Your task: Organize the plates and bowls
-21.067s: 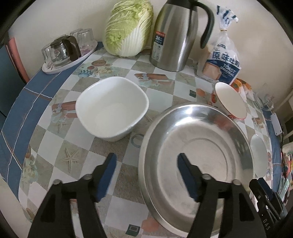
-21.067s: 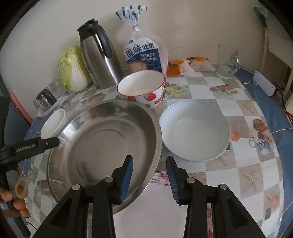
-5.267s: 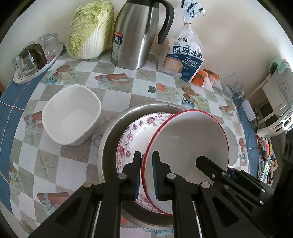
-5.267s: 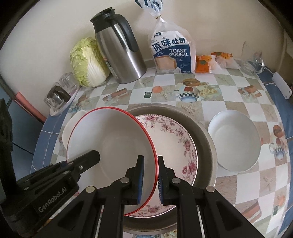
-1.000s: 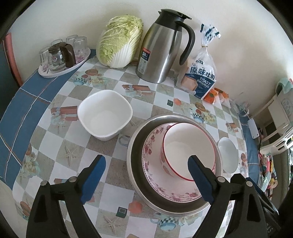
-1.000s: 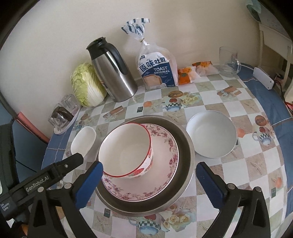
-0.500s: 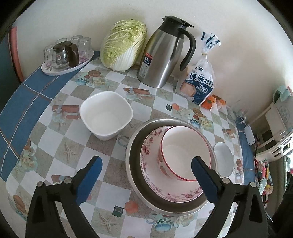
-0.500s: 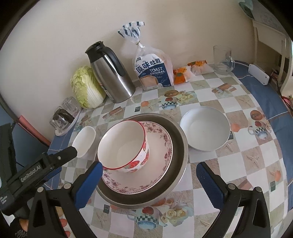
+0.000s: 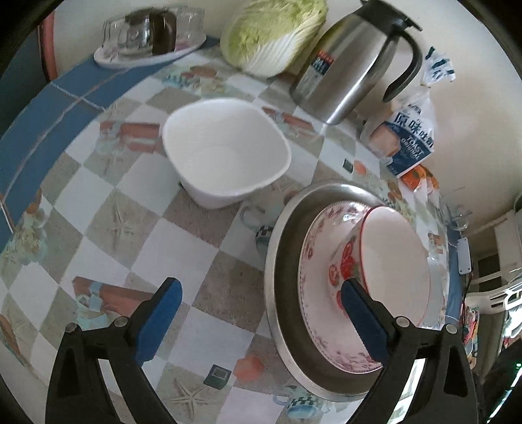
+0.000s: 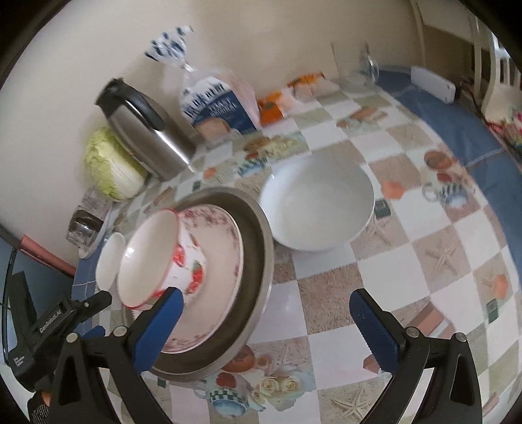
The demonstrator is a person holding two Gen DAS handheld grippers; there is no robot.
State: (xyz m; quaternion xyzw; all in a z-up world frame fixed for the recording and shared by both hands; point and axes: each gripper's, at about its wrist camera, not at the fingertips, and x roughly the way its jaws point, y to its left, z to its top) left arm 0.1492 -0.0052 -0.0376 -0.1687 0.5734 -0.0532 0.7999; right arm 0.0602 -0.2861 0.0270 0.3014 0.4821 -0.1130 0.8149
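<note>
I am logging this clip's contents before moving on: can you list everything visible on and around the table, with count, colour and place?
metal basin: 1, silver, table centre
floral plate: 1, white and pink, in the basin
strawberry bowl: 1, white with red rim, on the plate
square bowl: 1, white, left of the basin
round bowl: 1, white, right of the basin
thermos jug: 1, steel and black, by the wall
cabbage: 1, green, beside the jug
toast bag: 1, blue and white, by the wall
glass tray: 1, far left edge
tablecloth: 1, chequered, blue border
left gripper: open, empty
right gripper: open, empty
</note>
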